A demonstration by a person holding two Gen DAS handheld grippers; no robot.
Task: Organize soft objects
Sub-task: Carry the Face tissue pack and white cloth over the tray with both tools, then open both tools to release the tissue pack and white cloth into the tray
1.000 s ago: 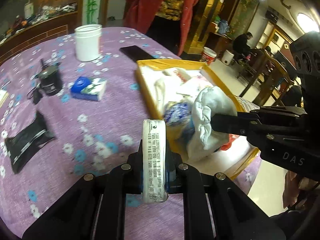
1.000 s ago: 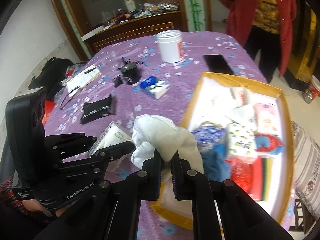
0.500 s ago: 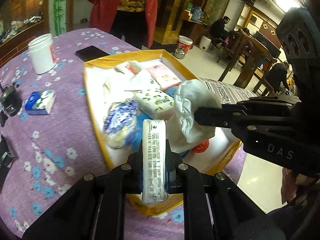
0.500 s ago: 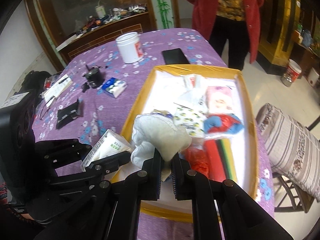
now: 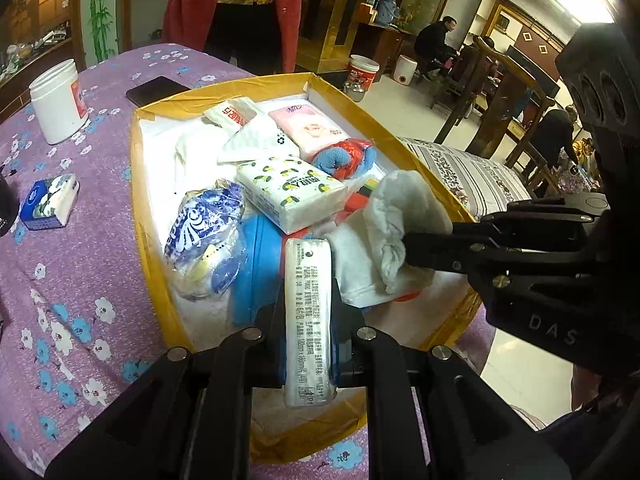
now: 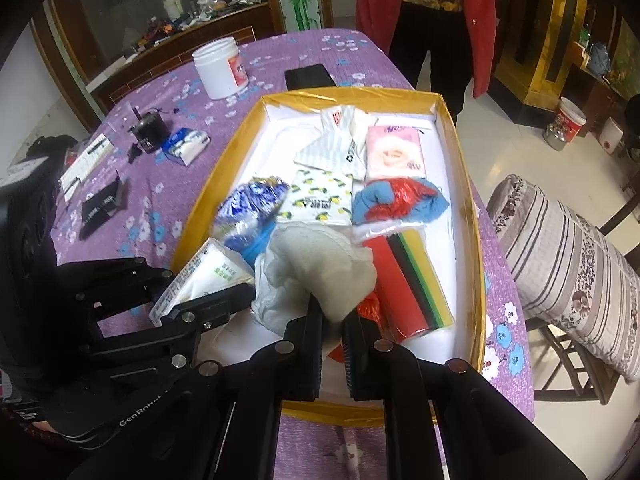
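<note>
While both loads hung over it, the round bench under its purple flowered cloth carried the shallow yellow-rimmed cardboard box with a white floor, already crowded with soft goods. Largest among them were the striped red, black, green and yellow folded cloth and the blue knitted piece wrapped in crinkly red foil; then the lemon-printed tissue pack, the pink tissue pack and the blue-and-white crumpled plastic bag.

The right tongs were clamped on a lumpy white cotton sock, which sagged limply over the box's near end. The left tongs were closed flat on a slim white plastic-wrapped tissue pack with printed text, held edge-up just beside the sock.

Placing well would probably mean lowering each item until it rested before letting go, the sock toward a bare white patch, the glossy pack laid flat so it does not slide. The 2 tools sat near each other, so releasing 1 at a time seemed safer.

A small blue tissue pack remained on the cloth outside.
</note>
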